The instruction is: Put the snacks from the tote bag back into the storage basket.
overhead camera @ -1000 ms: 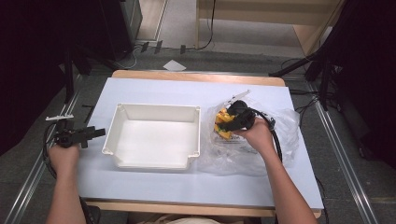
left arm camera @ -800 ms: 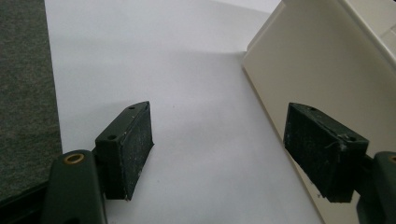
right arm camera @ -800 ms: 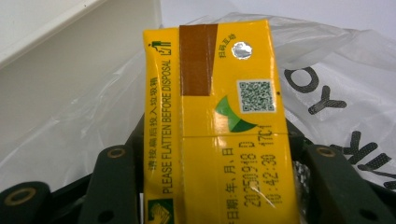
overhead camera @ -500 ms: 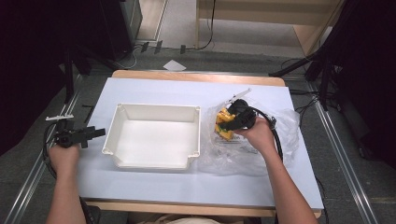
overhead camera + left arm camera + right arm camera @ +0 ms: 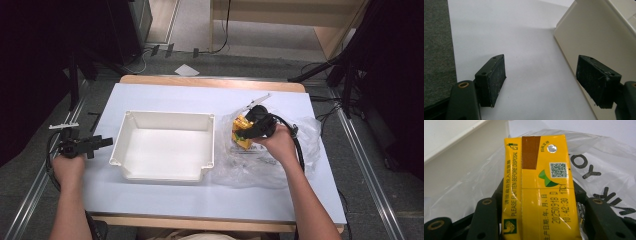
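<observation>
A yellow drink carton (image 5: 537,187) with a brown strip and a QR code sits between the jaws of my right gripper (image 5: 537,202), which is shut on its two sides. From above, the carton (image 5: 242,131) and the right gripper (image 5: 250,131) are over a clear plastic bag (image 5: 280,160) on the table's right half. A white bin (image 5: 167,145) stands in the middle, empty inside. My left gripper (image 5: 102,142) hovers at the table's left edge, pointing at the bin; its jaws stand open with nothing between them (image 5: 541,80).
The bag (image 5: 599,165) carries dark lettering and spreads wide around the carton. The bin's outer wall (image 5: 596,37) lies close to the left gripper's right pad. The table (image 5: 200,195) has a pale blue top. Dark stands and cables flank it on the floor.
</observation>
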### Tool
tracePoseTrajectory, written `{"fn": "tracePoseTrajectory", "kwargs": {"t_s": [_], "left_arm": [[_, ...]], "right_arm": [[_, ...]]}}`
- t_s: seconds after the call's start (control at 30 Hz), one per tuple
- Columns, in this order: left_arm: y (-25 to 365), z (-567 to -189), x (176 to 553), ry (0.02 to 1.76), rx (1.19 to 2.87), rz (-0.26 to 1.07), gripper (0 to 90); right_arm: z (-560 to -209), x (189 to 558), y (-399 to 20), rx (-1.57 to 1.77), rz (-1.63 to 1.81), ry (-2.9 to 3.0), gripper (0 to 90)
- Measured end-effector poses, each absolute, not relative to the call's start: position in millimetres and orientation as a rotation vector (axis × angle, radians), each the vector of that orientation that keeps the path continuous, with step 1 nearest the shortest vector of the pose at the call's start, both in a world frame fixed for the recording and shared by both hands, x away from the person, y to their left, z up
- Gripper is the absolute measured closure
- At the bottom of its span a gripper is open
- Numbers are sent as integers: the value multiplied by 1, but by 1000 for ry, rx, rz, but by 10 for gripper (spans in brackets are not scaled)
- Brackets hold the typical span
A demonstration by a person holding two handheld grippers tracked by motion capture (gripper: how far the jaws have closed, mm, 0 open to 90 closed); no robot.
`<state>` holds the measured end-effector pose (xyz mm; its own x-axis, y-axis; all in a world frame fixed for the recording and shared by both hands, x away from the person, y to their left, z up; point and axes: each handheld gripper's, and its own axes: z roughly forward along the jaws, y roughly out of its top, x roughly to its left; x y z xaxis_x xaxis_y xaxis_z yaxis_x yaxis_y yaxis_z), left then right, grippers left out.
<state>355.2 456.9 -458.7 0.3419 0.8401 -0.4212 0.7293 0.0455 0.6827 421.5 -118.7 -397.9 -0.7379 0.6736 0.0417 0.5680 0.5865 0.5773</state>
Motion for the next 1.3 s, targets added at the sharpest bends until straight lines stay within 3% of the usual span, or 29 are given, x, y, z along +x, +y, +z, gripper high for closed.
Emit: {"fn": "tracePoseTrajectory", "kwargs": {"t_s": [1.3], "left_arm": [[457,-460,355,1408,1699,145,248]], "right_arm": [[-362,408,-115,1001,911,2619,517]]}}
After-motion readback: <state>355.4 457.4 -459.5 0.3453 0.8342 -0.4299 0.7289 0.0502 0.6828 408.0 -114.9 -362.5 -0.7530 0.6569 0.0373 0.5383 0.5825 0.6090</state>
